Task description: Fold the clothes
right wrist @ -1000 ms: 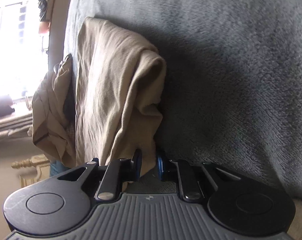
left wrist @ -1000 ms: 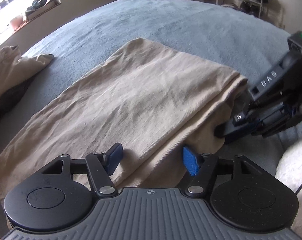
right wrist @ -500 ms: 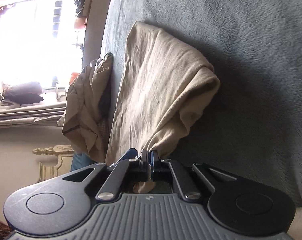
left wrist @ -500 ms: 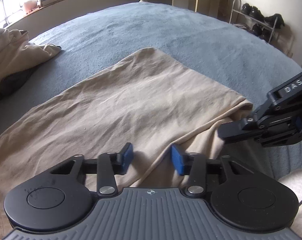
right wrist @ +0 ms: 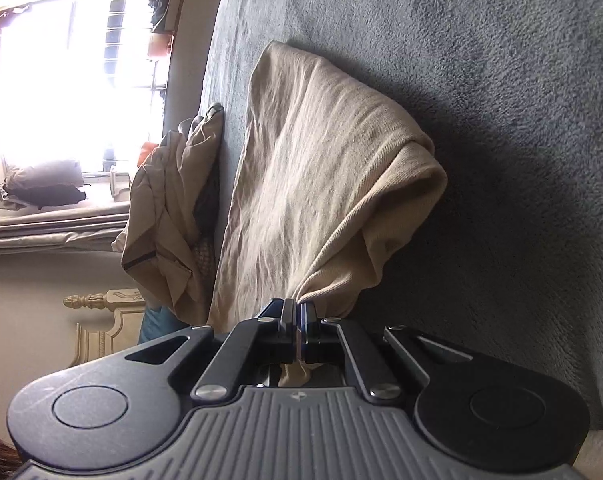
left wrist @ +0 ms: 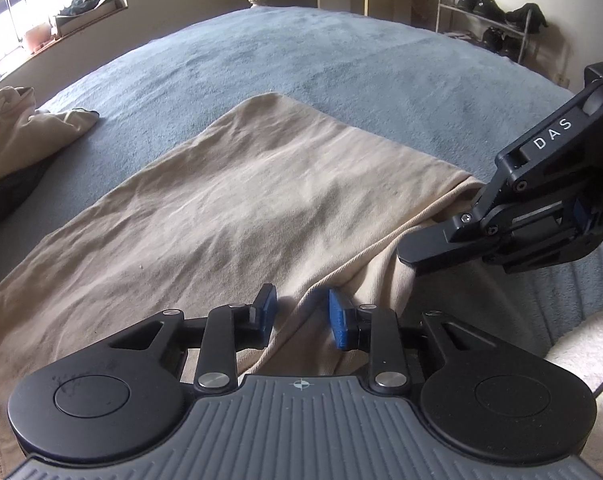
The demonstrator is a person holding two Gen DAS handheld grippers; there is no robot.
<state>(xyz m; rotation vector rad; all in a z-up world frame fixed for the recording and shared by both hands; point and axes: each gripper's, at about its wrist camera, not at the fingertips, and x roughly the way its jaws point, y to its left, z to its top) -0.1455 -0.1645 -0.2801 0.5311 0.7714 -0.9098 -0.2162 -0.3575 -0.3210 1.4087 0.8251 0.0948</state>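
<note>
Beige garment (left wrist: 229,216) lies spread on the blue-grey blanket (left wrist: 301,64) of a bed. From the left wrist view, the left gripper (left wrist: 301,314) sits with its blue pads apart, a ridge of the near hem between them, and the right gripper (left wrist: 417,250) reaches in at the cloth's right corner. Only the right wrist view shows that gripper (right wrist: 297,316) pressed together on a bunched corner of the fabric (right wrist: 325,184), lifting it, and a second crumpled beige pile (right wrist: 169,216) beyond.

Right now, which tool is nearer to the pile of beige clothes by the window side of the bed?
Left. The left tool sits open over the tan garment, on the pile's side. The right tool, shut on the garment's opposite edge, is farther.
</note>
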